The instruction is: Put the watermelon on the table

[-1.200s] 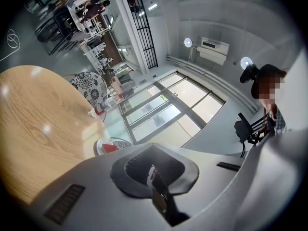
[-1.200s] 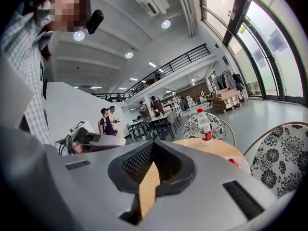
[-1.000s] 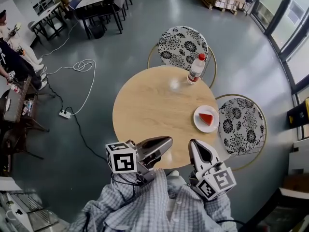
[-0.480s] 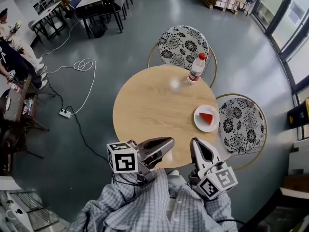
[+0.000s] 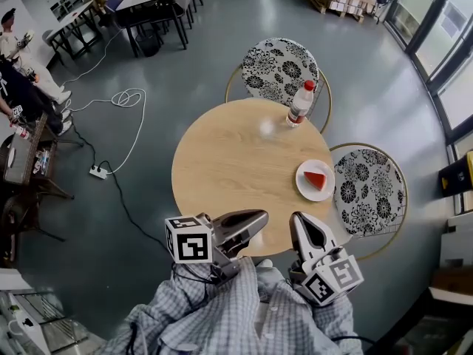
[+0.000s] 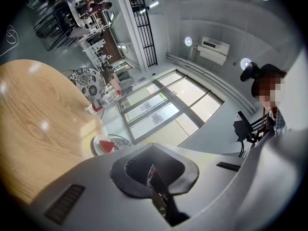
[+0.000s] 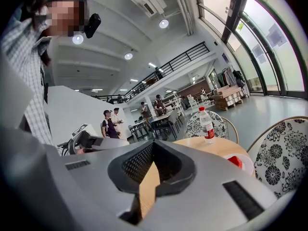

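Note:
A red watermelon slice (image 5: 316, 180) lies on a white plate (image 5: 304, 186) at the right edge of the round wooden table (image 5: 229, 168). The same slice (image 6: 107, 146) shows small in the left gripper view, and in the right gripper view the slice (image 7: 235, 161) sits on its plate (image 7: 247, 166). My left gripper (image 5: 255, 219) hovers at the table's near edge, shut and empty, its jaws (image 6: 153, 149) pressed together. Beside it my right gripper (image 5: 301, 224) is shut too, with nothing held (image 7: 153, 146). Both stand well short of the plate.
A clear water bottle (image 5: 299, 104) with a red cap stands at the table's far side. Two floral chairs (image 5: 279, 66) (image 5: 369, 187) flank the table behind and at right. A power strip (image 5: 100, 174) with cables lies on the floor at left. People (image 5: 15, 65) stand far left.

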A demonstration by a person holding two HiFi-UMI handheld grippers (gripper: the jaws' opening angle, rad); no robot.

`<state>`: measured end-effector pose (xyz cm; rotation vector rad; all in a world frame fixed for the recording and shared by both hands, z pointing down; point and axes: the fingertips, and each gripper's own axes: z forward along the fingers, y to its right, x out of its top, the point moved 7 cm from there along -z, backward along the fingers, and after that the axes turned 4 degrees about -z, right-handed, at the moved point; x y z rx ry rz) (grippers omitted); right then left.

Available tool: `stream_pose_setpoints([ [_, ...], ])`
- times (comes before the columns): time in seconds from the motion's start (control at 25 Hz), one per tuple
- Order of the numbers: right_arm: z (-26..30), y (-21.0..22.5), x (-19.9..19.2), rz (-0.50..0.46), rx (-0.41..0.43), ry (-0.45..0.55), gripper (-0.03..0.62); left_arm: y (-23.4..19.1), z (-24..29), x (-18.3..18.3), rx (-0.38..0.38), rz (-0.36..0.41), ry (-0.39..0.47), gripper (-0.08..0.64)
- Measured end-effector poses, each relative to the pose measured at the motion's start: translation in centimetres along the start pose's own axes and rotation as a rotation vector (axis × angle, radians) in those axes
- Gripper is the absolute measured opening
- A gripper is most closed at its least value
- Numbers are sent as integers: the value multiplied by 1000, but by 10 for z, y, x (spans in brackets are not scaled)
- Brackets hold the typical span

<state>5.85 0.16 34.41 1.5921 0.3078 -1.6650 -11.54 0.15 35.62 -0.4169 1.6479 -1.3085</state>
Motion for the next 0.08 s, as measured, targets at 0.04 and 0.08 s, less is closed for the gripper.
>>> stream_pose_setpoints([
  [0.04, 0, 0, 0, -2, 1, 0, 8, 0, 0, 0, -1, 0, -1, 6],
  [0.08, 0, 0, 0, -3, 1, -1, 8, 0, 0, -1, -1, 1, -2, 6],
])
